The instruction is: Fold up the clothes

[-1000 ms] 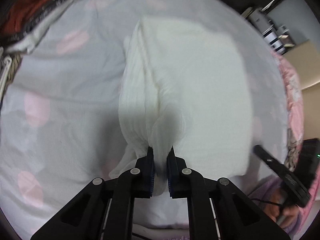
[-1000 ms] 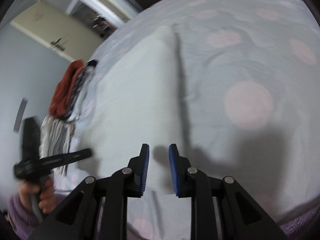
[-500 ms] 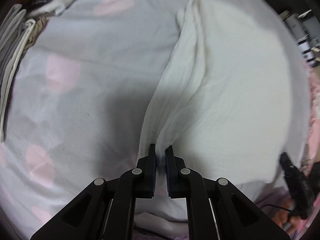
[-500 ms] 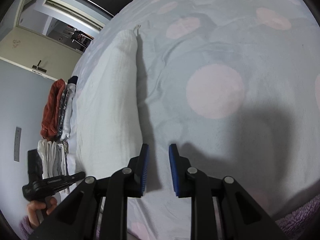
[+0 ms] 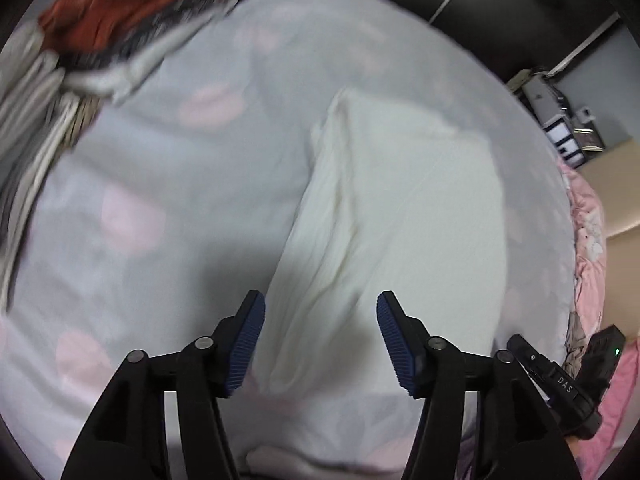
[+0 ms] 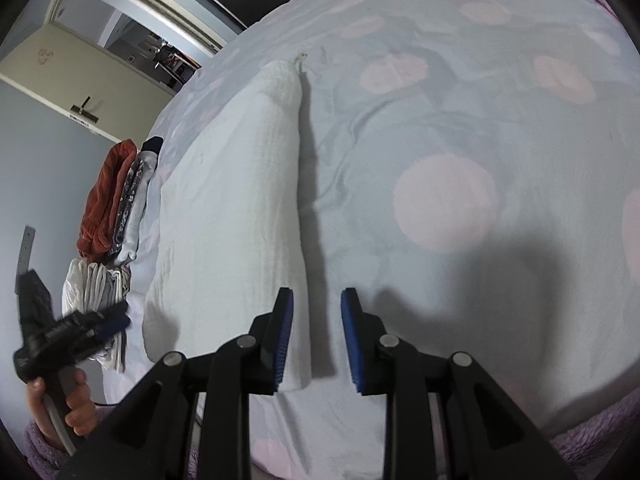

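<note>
The left tongs are spread wide, with nothing between the blue pads, and hang just above the near end of the white cloth. The right tongs are parted by a narrower gap and pinch nothing; their left pad sits over the near right corner of the same white cloth, while the right pad is over bare bed sheet.

The cloth lies folded into a long flat shape on the bed, running away from both sets of tongs. In the left view a raised crease runs along its left side, and that picture is somewhat blurred. In the right view its right edge casts a dark shadow on the pale grey sheet with large pink spots.

Off to the left, well apart from the white cloth, sits a stack of folded clothes with a rust-red piece on top, and beside it a second stack of pale pieces. The same red-topped stack shows at the upper left of the left view. A pink blanket lies at the right edge of the bed
</note>
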